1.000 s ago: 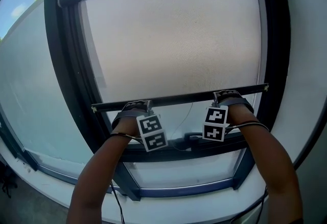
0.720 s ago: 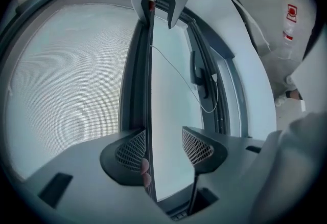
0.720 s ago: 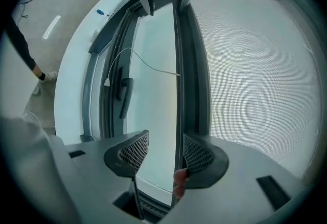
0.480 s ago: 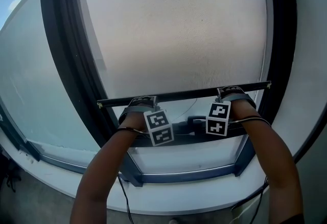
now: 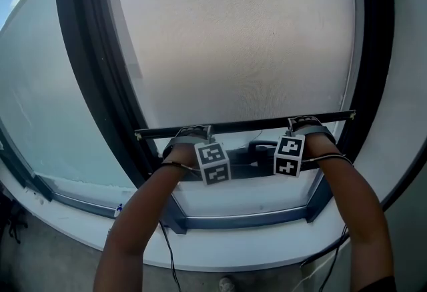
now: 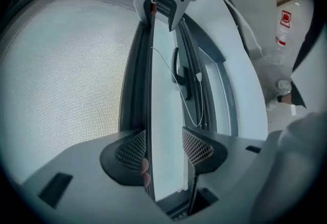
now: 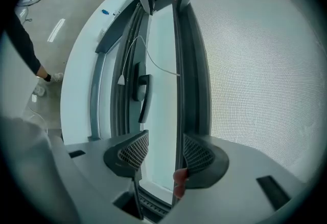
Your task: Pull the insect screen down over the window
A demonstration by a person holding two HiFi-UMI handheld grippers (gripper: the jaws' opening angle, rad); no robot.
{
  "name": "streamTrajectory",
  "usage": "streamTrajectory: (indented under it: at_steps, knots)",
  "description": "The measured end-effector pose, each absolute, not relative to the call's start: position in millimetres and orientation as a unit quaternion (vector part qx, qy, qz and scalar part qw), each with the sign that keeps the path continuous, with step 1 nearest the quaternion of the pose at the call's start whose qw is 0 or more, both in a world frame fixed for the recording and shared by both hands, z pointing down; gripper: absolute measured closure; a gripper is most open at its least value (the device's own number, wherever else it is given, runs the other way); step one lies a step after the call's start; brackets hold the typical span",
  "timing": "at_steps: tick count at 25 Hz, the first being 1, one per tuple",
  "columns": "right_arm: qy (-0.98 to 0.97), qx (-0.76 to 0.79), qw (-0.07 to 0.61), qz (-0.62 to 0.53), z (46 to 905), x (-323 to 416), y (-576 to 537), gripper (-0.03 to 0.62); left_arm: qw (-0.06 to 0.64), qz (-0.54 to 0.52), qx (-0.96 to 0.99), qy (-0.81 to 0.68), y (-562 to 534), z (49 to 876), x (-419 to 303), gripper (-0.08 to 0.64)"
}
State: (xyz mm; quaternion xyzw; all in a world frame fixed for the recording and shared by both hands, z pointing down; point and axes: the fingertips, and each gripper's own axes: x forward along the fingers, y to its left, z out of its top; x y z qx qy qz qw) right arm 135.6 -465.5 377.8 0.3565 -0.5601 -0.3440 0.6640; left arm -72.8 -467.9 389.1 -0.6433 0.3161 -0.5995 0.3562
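Observation:
The grey mesh insect screen covers most of the window, ending at its black pull bar just above the window handle. My left gripper sits on the bar's left part and my right gripper near its right end. In the left gripper view the bar lies against the left pad of my left gripper, whose jaws stand wide apart. In the right gripper view the bar lies against the right pad of my right gripper, jaws also apart. Neither gripper pinches the bar.
The dark window frame borders the screen on both sides; the white sill lies below. A thin white cord hangs by the handle. A shoe and a bottle are on the floor behind.
Both grippers have moved down together with the pull bar, and the screen now reaches lower, close to the window handle.

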Motion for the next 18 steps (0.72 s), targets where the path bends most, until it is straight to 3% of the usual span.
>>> streamTrajectory:
  at_steps: [14,18]
  knots:
    - [-0.548,0.349,0.67,-0.359,386,137,-470,0.383,0.383,-0.586,-0.628,0.34,-478,395,-71,0.334]
    - [-0.555,0.359,0.63,-0.408,386,135,-472,0.383,0.383,-0.606,-0.608,0.343,-479,395,-73,0.334]
